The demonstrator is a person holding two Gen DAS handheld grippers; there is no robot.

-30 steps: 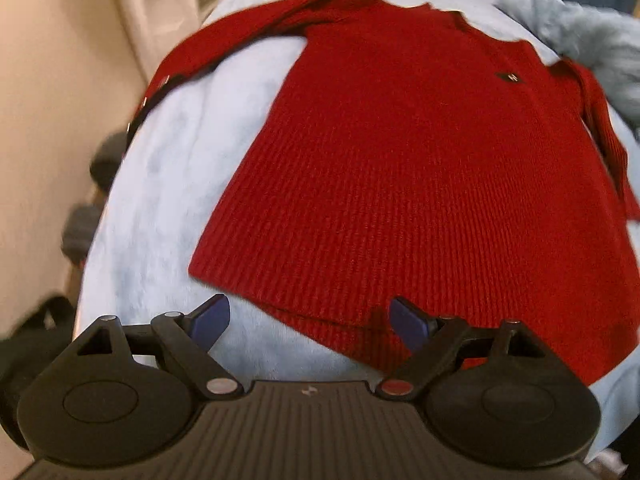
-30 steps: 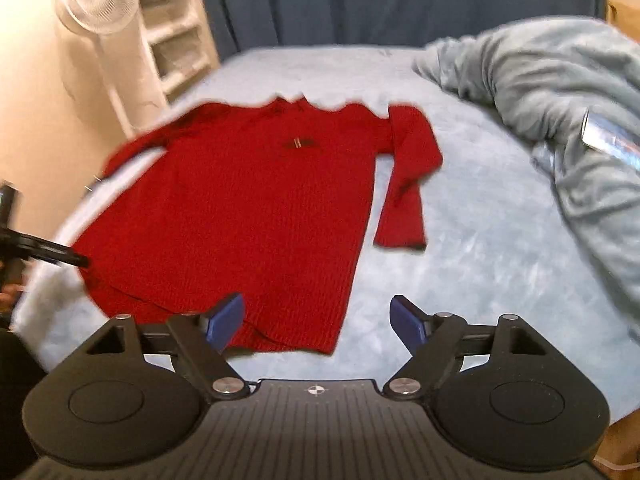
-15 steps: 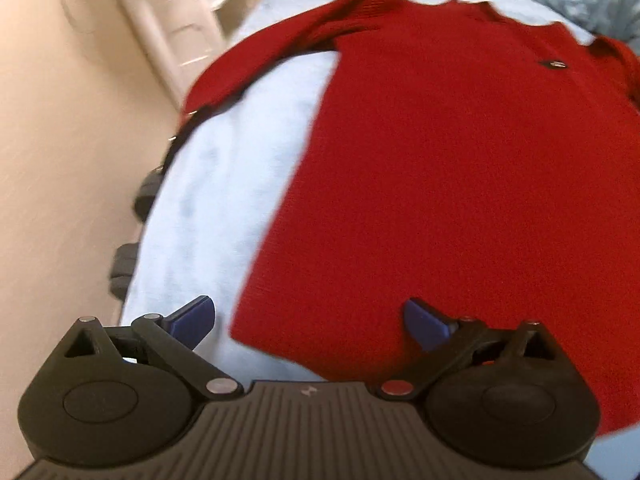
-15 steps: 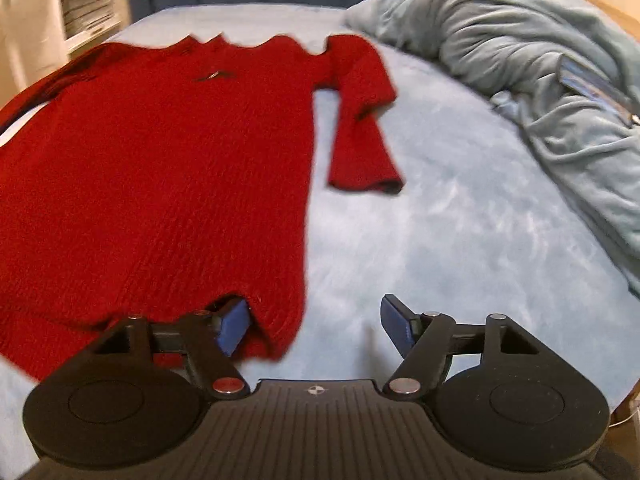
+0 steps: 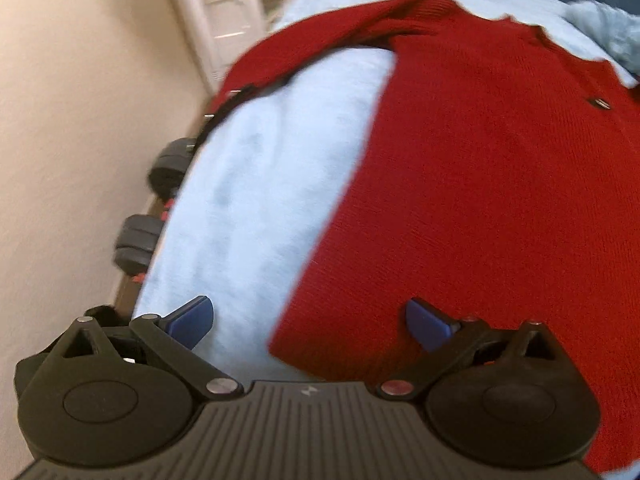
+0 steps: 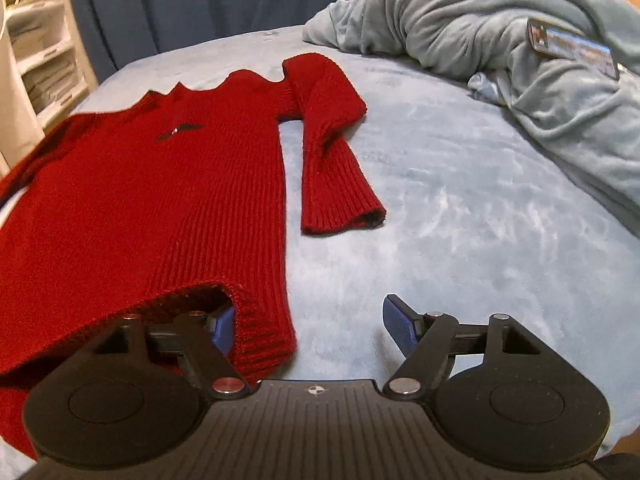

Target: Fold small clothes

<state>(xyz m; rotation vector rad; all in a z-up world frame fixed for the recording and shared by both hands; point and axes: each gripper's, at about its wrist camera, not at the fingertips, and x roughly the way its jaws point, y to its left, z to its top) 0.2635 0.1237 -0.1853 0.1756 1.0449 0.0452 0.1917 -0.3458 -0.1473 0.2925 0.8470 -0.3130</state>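
The left gripper (image 5: 308, 322) gapes wide over the red sweater's (image 5: 480, 200) hem corner, gripping nothing, while the right gripper (image 6: 308, 326) stands open, one finger (image 6: 223, 326) tucked inside the lifted hem.

A bed (image 6: 460, 240) covered in a pale blue plush blanket carries everything. A red ribbed knit sweater (image 6: 160, 200) lies flat on it, one sleeve bent beside the body. A rumpled grey-blue blanket (image 6: 500, 60) is heaped at the far right.

sweater (image 6: 140, 200) flat on bed (image 6: 460, 240), rumpled blanket (image 6: 500, 52) behind right
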